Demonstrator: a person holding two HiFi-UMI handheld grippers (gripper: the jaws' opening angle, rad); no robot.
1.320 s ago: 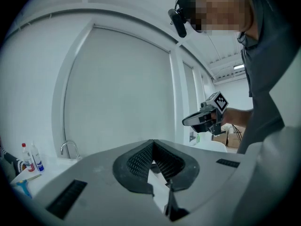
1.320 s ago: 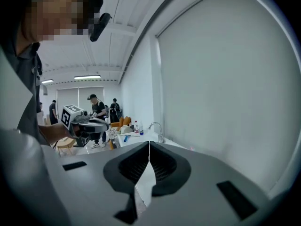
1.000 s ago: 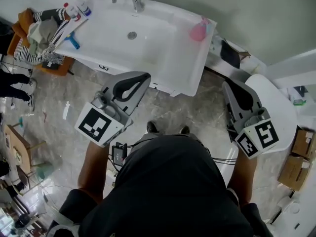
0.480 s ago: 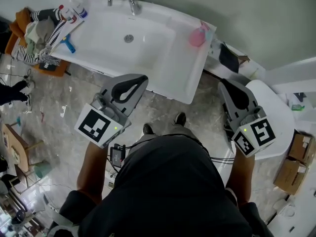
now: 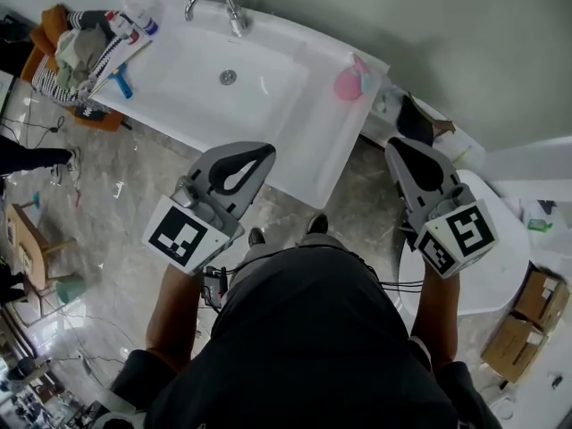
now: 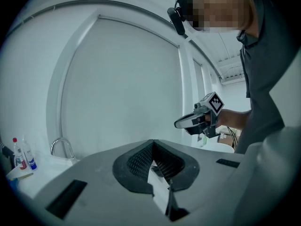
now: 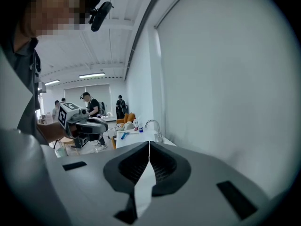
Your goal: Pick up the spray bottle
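Where the grey-veined marble floor [image 5: 116, 195] meets the pale wall, a long white washbasin [image 5: 304, 150] stands, its tap [image 5: 214, 7] at the back edge.

Pink spray bottle [image 5: 350, 80]: on the basin's flat right end, near the wall, well apart from both grippers. From overhead I cannot tell whether it is upright.

Basin's left end: two small bottles [image 5: 143, 18] and a blue item [image 5: 125, 80], with striped clothing [image 5: 85, 47] heaped beside them. To the right: a round white table [image 5: 500, 266] and cardboard boxes [image 5: 527, 315].

Left gripper [image 5: 266, 154]: jaws pressed together, nothing between them, held before the basin's front edge.

Right gripper [image 5: 395, 147]: jaws likewise together and empty, held off the basin's right end.

Only the head view shows the spray bottle; neither gripper view has it. Each gripper view catches the other gripper and the tap. The right gripper view alone shows a farther room with strip lights and several people [image 7: 89, 102].

The person's torso covers the floor below. Bottle labels are too small to read. A dark object [image 5: 413, 119] past the basin's right end cannot be made out.
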